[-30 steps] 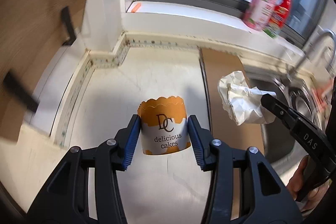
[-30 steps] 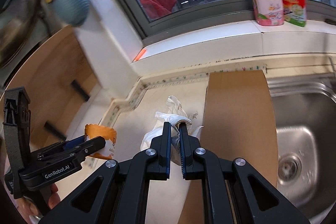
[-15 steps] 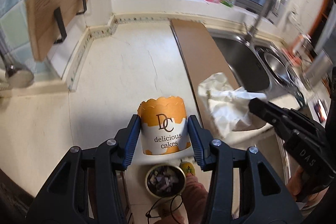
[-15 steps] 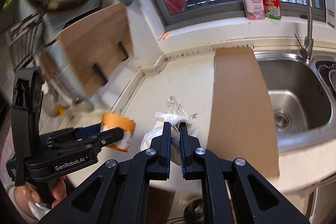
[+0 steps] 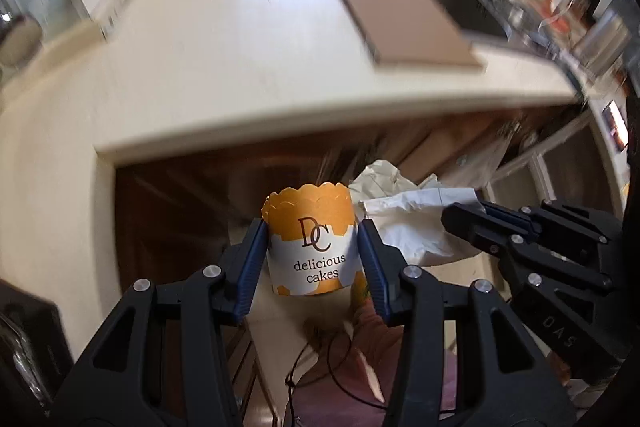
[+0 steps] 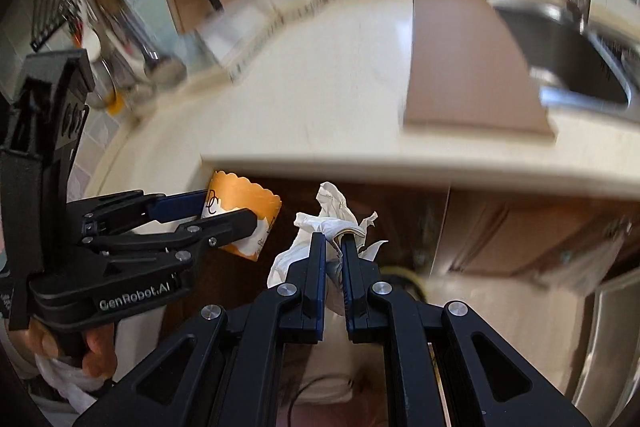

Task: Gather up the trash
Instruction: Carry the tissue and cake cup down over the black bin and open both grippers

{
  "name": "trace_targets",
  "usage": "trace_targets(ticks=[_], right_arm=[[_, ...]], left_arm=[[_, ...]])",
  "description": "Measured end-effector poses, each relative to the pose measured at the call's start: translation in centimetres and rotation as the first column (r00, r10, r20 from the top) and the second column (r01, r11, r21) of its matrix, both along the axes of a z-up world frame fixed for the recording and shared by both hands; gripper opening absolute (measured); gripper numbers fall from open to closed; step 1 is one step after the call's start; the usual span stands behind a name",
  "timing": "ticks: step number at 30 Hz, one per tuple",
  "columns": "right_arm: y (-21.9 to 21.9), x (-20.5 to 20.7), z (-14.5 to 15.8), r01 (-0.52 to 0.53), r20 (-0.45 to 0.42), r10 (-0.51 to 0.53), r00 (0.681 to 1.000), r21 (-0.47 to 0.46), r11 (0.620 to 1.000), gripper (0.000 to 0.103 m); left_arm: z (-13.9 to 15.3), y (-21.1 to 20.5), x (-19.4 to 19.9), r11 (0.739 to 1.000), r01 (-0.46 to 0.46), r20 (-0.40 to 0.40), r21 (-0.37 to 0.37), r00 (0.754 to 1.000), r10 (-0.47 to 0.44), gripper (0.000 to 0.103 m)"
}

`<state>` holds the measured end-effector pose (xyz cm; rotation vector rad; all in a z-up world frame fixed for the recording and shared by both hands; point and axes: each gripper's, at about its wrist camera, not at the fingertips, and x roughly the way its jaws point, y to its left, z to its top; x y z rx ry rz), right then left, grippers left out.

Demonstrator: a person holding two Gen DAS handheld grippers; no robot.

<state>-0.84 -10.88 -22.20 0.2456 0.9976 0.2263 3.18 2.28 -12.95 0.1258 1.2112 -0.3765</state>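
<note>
The left gripper (image 5: 312, 253) was clamped about halfway shut on the paper cake cup (image 5: 311, 239), its blue pads pressed to the cup's two sides at mid-height, below the scalloped orange rim. The cup looked light and thin-walled, likely to dent under a harder squeeze, so a hold across the printed band, where the wall is straightest, seemed the sensible place; the rim would probably fold. It was held upright, and its inside could not be seen in either view, so what it contained, if anything, could not be told. The right gripper (image 6: 332, 251) was pinched almost fully closed on the crumpled white paper (image 6: 330, 227), gripping a bunched fold near the wad's top. That paper appeared soft, nearly weightless and easily torn, so a pinch on a thick bundle of folds, as here, seemed safer than one on a single loose edge. Both pieces of trash hung in the air below the front edge of the worktop (image 5: 224, 67), in front of the dark cabinet under it, the paper just beside the cup. A brown board (image 5: 392, 3) lay on the worktop next to the sink (image 6: 576, 67), which looked empty where it showed. No bin could be made out with certainty under the worktop.
</note>
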Motion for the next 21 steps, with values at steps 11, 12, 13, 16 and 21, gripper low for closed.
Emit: trace_targets(ticks=[11,12,13,16,21], right_arm=[[-2.3,-0.9,-18.3,0.088,-0.208,-0.078,0.975,0.041,0.995,0.007],[-2.6,-0.7,-20.0,0.097,-0.224,-0.086,0.971,0.041,0.994,0.007],[-2.9,-0.7,-22.1,0.108,-0.241,-0.095,0.966,0.040,0.993,0.007],[-3.5,-0.4,-28.4,0.132,-0.284,-0.119,0.951,0.025,0.991,0.007],[-4.4,0.6,-36.9,0.162,-0.353,-0.148,0.924,0.009,0.987,0.007]], left_arm=[[-18.0,-2.3,-1.3,0.991,-0.045,-0.159,0.128,0.985,0.065,0.044],[-20.0,-2.5,-1.3,0.988,-0.045,-0.167,0.148,0.984,0.070,0.044],[-22.3,-2.6,-1.3,0.985,-0.051,-0.181,0.164,0.980,0.081,0.044],[-27.4,-2.7,-1.0,0.981,-0.062,-0.221,0.184,0.970,0.103,0.045],[-34.4,-2.1,-0.2,0.983,-0.081,-0.267,0.168,0.956,0.124,0.047]])
